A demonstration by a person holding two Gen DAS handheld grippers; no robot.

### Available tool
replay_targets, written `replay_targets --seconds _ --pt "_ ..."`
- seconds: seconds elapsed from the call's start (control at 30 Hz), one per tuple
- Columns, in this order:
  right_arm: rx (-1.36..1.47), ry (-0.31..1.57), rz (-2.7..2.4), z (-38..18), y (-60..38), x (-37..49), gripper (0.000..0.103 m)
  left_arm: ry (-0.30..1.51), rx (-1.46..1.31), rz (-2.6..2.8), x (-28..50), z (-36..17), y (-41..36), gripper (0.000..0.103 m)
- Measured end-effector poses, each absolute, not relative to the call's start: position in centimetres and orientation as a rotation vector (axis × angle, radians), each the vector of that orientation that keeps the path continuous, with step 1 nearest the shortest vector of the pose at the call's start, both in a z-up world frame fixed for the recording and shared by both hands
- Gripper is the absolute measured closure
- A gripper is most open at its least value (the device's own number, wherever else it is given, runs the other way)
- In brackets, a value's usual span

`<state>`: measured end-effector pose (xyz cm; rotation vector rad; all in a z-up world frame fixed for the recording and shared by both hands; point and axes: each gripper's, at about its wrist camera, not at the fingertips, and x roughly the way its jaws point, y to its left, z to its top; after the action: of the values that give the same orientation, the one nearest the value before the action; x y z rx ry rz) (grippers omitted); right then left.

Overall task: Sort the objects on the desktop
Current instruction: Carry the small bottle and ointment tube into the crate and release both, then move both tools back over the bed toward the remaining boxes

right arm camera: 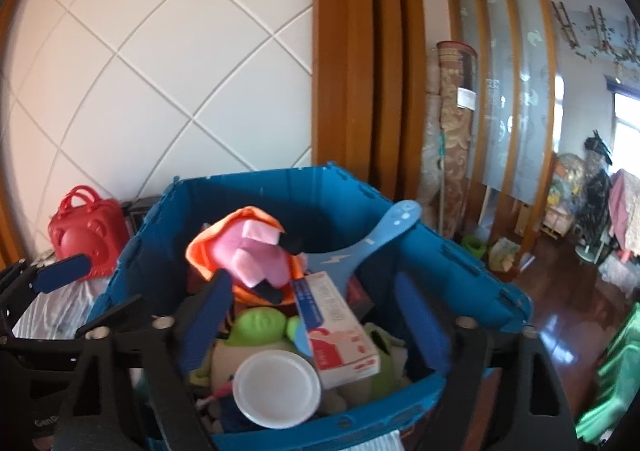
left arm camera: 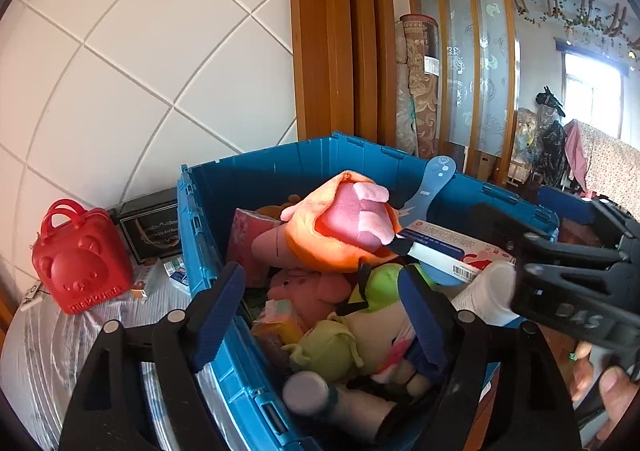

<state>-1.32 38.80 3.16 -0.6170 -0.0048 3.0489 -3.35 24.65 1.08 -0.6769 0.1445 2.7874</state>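
A big blue plastic crate (right arm camera: 280,187) with ribbed hard walls sits right in front of both grippers, and it is full of the things being sorted. On top of the pile, ahead of the right gripper (right arm camera: 316,315), lies a soft pink and orange plush toy (right arm camera: 248,251), fuzzy and lumpy. Next to it is a long flat cardboard box (right arm camera: 340,331), white with red and blue print; its long side runs from near the gripper away toward the far wall of the crate. A round white cup (right arm camera: 276,387), smooth and shiny, sits close between the right gripper's blue pads, but they do not touch it. A thin blue plastic paddle (right arm camera: 384,231) leans up over the far rim. The right gripper stands wide and holds nothing. The left gripper (left arm camera: 324,315) is also wide and holds nothing; under it lie a soft green plush (left arm camera: 328,347) and a grey tube (left arm camera: 320,395). Off to its left, outside the crate, stands a hard red bear-face bag (left arm camera: 80,263).
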Motion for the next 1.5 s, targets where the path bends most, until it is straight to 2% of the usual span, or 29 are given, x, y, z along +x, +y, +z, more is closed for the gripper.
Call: replay_targets --seconds 0.07,0.63,0.83,1.1,1.37,1.5 --pt "-0.611 0.024 3.055 3.2 39.3 -1.0 0.000 0.144 -0.679 2.789 -3.2 1.0 24.6 0.023" --pt "-0.553 0.046 3.083 3.6 35.9 2.3 0.000 0.087 -0.604 2.802 -0.2 1.0 19.3 0.023" --pt "-0.511 0.047 3.131 4.0 29.9 3.1 0.000 0.062 -0.672 2.812 -0.3 -0.4 12.7 0.023" --pt "-0.524 0.131 3.138 3.0 19.3 2.9 0.000 0.097 -0.825 2.843 -1.9 -3.8 -1.2 0.023" --pt "-0.701 0.190 3.048 -2.1 8.8 -0.1 0.000 0.172 -1.025 2.882 -6.9 -8.1 -14.0 0.023" --pt "-0.863 0.202 2.949 -6.0 6.4 -3.9 0.000 0.207 -1.066 2.871 -10.8 -10.2 -16.9 0.023"
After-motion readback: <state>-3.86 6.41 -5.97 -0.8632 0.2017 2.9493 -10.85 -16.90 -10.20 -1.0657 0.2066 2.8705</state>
